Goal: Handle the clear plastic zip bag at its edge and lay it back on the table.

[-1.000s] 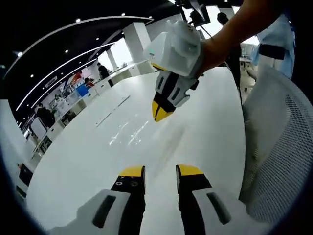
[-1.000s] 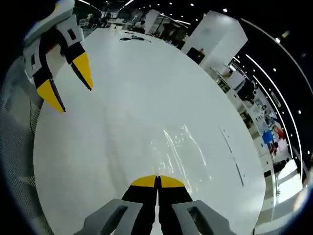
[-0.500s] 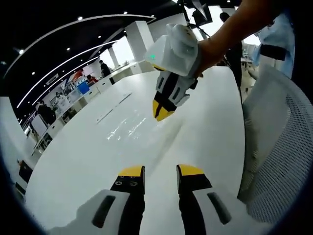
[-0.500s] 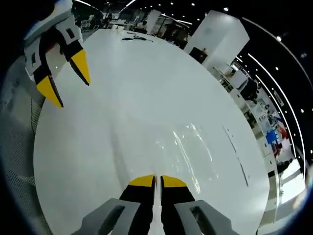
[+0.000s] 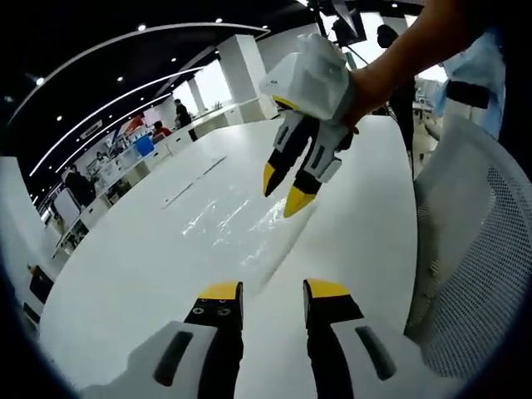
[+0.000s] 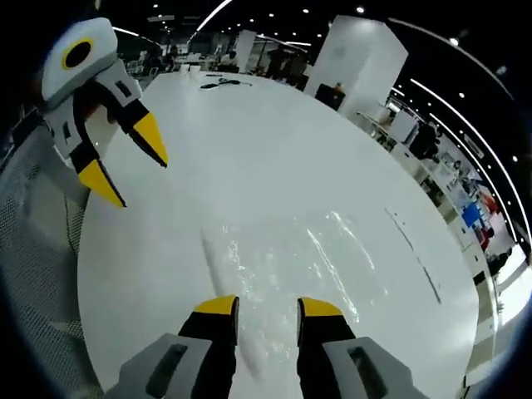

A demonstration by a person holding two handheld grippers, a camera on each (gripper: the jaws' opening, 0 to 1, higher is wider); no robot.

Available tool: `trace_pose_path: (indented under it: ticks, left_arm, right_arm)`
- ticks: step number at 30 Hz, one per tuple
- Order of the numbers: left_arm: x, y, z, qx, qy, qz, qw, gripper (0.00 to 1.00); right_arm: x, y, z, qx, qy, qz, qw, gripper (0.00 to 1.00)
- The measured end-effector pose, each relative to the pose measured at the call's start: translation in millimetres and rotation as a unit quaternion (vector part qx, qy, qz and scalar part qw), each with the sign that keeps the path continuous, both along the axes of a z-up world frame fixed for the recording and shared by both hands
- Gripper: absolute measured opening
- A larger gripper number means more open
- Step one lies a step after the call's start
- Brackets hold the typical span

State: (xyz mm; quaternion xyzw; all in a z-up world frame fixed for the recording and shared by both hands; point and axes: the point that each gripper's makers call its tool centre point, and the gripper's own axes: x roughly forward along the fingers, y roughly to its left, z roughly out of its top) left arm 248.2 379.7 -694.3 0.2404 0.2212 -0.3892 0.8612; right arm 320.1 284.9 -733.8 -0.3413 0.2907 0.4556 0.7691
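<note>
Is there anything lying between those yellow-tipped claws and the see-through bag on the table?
Nothing visible does. The clear plastic zip bag lies flat on the white table. The right hand-held gripper hovers open just above it, and the left hand-held gripper, also open, faces it across bare tabletop.

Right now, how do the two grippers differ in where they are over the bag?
The right gripper hangs above the clear zip bag, while the left gripper hovers off to the side over the bare white table. In the left gripper view the right gripper is gripped by a person's hand; the left gripper's holder is out of sight. Both have yellow-tipped jaws standing apart and hold nothing.
</note>
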Motion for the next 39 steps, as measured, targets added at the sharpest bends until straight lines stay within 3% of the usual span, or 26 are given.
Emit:
trace_pose_path:
  ticks: [5,7,14,26,32,39]
  left_arm:
    - [0.5,1,1.7,-0.004,0.001,0.005,1.0000,0.28]
    - [0.9,2,1.5,-0.006,0.003,0.009,0.9999,0.29]
    - [3.4,2,3.5,-0.016,0.007,0.019,0.9997,0.33]
    - [5.1,1,6.6,-0.031,0.014,0.040,0.9986,0.49]
    - [1.5,1,4.1,-0.045,0.035,0.054,0.9969,0.59]
    - [5.6,3,10.5,-0.067,0.031,0.068,0.9950,0.70]
  right_arm:
    - [-5,1,8.6,0.016,0.003,-0.004,0.9999,0.33]
    - [-8,3,9.4,0.031,0.017,-0.010,0.9993,0.36]
    - [-10,1,17.2,0.054,0.014,-0.017,0.9983,0.52]
    - [-18,-10,32.1,0.086,0.000,-0.045,0.9953,0.63]
    - [-26,-17,40.7,0.115,-0.001,-0.066,0.9912,0.71]
    - [-35,-28,44.0,0.141,-0.001,-0.092,0.9858,0.78]
